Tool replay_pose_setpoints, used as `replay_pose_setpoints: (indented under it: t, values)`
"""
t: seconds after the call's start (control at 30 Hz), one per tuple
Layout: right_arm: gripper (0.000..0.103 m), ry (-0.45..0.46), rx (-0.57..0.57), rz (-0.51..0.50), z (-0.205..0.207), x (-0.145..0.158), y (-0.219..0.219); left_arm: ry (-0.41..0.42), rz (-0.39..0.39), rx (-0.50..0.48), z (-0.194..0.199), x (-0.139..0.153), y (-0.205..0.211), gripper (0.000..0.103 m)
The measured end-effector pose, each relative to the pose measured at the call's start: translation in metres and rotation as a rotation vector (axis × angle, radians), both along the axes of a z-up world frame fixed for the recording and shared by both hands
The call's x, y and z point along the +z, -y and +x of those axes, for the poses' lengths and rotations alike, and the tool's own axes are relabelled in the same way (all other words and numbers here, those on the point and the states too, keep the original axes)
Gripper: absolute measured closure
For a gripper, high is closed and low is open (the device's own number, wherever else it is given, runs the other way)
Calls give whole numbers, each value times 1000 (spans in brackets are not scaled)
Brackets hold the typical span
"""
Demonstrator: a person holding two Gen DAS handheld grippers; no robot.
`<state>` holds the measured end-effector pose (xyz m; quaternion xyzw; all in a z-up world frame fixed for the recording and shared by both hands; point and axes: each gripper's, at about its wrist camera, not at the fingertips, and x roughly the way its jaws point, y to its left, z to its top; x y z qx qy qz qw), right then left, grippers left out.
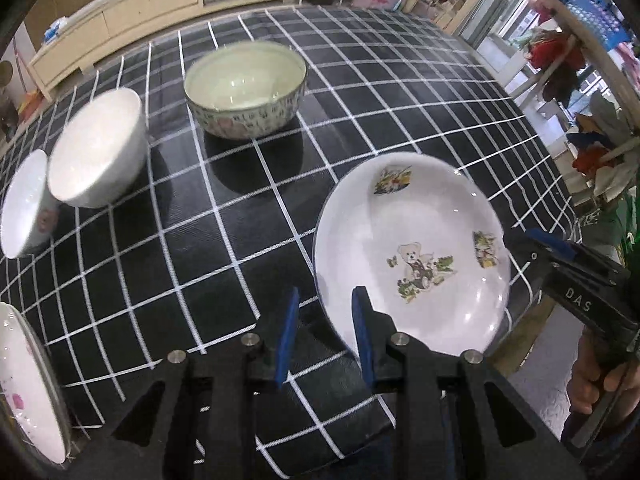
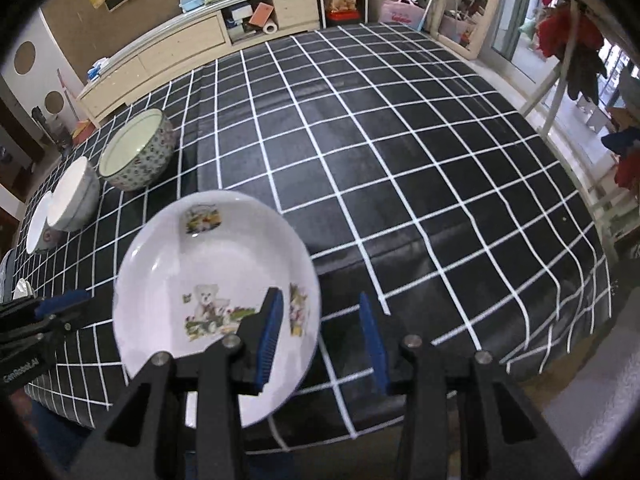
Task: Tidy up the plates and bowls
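Observation:
A white plate (image 1: pixel 416 248) (image 2: pixel 208 256) with a bear picture lies near the front edge of the table (image 2: pixel 400 168), which has a black checked cloth. My left gripper (image 1: pixel 326 304) is open, and the plate's left rim sits in the gap without touching either pad. My right gripper (image 2: pixel 320 296) is open over the plate's right rim, one finger above the plate's inside and the other outside it, with cloth showing between. Farther back stand a patterned bowl (image 1: pixel 246 88) (image 2: pixel 136 152), a white bowl (image 1: pixel 96 148) (image 2: pixel 74 196) and a smaller white bowl (image 1: pixel 26 204) (image 2: pixel 40 224).
A second plate (image 1: pixel 28 384) with pink flowers lies at the front left corner. A hand (image 1: pixel 600 380) holds the right gripper's handle. The cloth stretches bare to the far right (image 2: pixel 440 140). A long low cabinet (image 2: pixel 180 48) stands behind the table.

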<state>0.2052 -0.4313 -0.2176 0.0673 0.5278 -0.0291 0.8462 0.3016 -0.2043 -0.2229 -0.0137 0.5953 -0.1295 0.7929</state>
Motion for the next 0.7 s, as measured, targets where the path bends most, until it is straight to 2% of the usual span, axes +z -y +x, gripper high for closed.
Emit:
replay_pose_setpoints:
  t: [0.13,0.23,0.3,0.47,0.7]
  values:
    - [59,-17,5,-7,11,-13,3,0,28,-16,4,-10,7,79]
    - [60,-35,12,-8,18,-23,3,-30,31,-20,7,-20,10,86]
    - [64,-32,14,23,18,-26,4,-35,38,-16,7,-24,11,90]
    - [82,-17,41,33,15,-27,-5,-11,34,-14,2,-25,10,90]
    - [82,-27,68,2,11,-27,-15,-14,25,13,-3,-25,-3,90]
